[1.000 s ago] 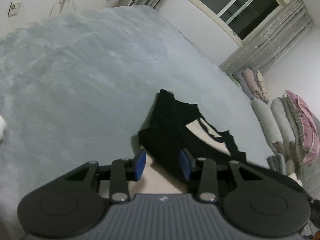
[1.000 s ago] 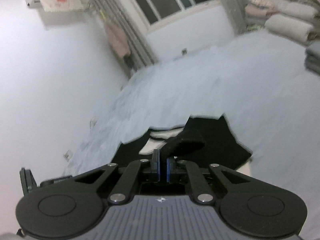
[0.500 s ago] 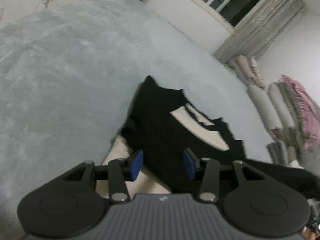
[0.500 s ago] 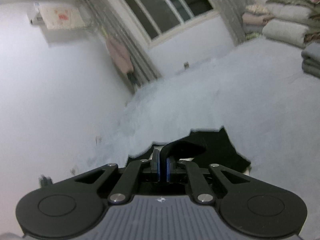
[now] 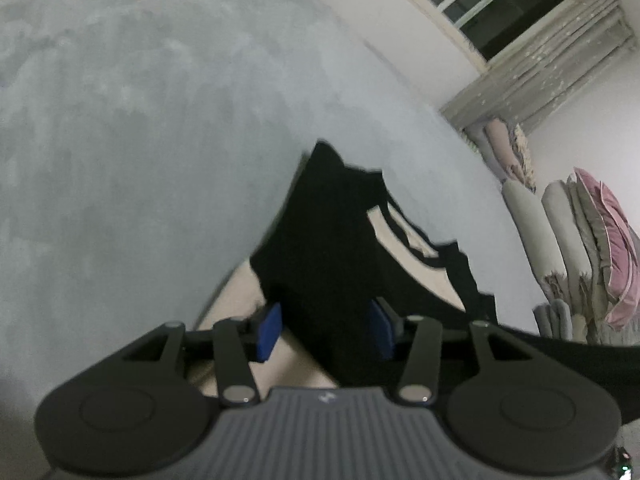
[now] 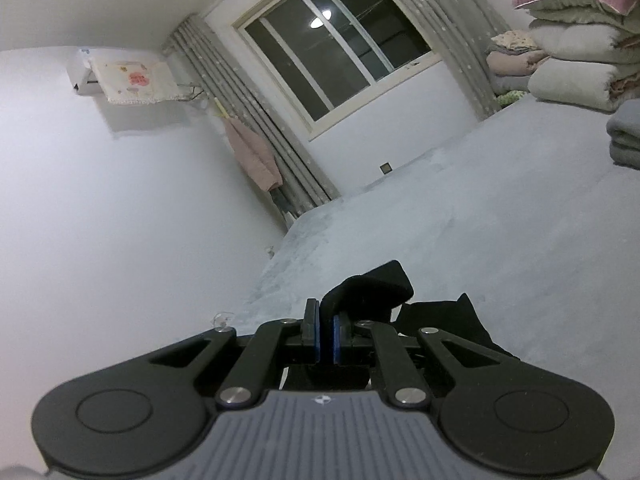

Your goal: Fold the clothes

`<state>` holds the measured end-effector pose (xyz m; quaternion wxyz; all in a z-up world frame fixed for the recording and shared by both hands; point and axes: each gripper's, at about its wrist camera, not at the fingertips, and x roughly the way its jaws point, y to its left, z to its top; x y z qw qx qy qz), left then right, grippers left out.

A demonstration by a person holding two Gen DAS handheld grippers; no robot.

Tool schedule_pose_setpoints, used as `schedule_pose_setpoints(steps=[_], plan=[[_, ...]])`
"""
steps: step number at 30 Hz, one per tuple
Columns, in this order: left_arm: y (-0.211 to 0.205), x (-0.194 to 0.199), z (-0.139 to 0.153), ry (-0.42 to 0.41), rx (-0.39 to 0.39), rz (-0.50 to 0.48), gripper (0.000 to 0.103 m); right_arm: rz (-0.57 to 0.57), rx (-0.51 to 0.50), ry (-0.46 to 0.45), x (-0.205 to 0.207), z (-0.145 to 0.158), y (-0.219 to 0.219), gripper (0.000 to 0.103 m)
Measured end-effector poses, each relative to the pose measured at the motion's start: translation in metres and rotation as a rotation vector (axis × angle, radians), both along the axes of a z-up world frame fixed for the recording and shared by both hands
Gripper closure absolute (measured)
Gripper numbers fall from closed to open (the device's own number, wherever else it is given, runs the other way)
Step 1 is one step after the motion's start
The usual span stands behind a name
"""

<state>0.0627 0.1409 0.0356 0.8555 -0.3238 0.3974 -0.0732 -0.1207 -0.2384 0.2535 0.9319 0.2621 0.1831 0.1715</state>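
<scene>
A black garment point(image 5: 332, 248) with cream panels lies on the grey bed cover point(image 5: 140, 120). My left gripper point(image 5: 325, 330) is open, its blue pads on either side of the garment's near black edge, and cloth runs between them. In the right wrist view my right gripper point(image 6: 326, 340) is shut on a black fold of the garment point(image 6: 372, 286), lifted above the bed, with the rest of the cloth hanging below and behind the fingers.
Rolled and stacked quilts and pillows point(image 5: 580, 240) stand along the bed's right side, also as stacked quilts point(image 6: 572, 60) at the upper right. A window with grey curtains point(image 6: 340, 68) and a white wall point(image 6: 100, 200) bound the bed. The grey cover point(image 6: 500, 220) stretches wide.
My right gripper has risen with the black fold, tilting up so more wall and window show. My left gripper has shifted forward over the garment, still open.
</scene>
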Motion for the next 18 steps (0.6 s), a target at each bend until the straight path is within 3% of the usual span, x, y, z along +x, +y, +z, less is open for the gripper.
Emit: schedule_pose_setpoints(steps=[4, 9, 13, 15, 18], plan=[[-0.01, -0.003, 0.005, -0.001, 0.037, -0.031, 0.057, 0.01, -0.032, 0.038, 0.004, -0.002, 0.004, 0.095], [-0.012, 0.007, -0.005, -0.001, 0.082, 0.006, 0.057, 0.009, -0.059, 0.04, 0.006, -0.001, 0.011, 0.095], [-0.004, 0.01, -0.003, -0.034, 0.113, 0.052, 0.057, -0.017, -0.074, -0.011, 0.0, 0.007, 0.007, 0.095], [0.005, 0.011, -0.003, -0.051, 0.108, 0.093, 0.063, -0.017, -0.075, 0.002, 0.0, 0.007, 0.006, 0.095], [0.022, 0.008, -0.005, -0.066, 0.033, 0.149, 0.067, 0.008, -0.096, 0.054, 0.003, 0.003, 0.01, 0.095]])
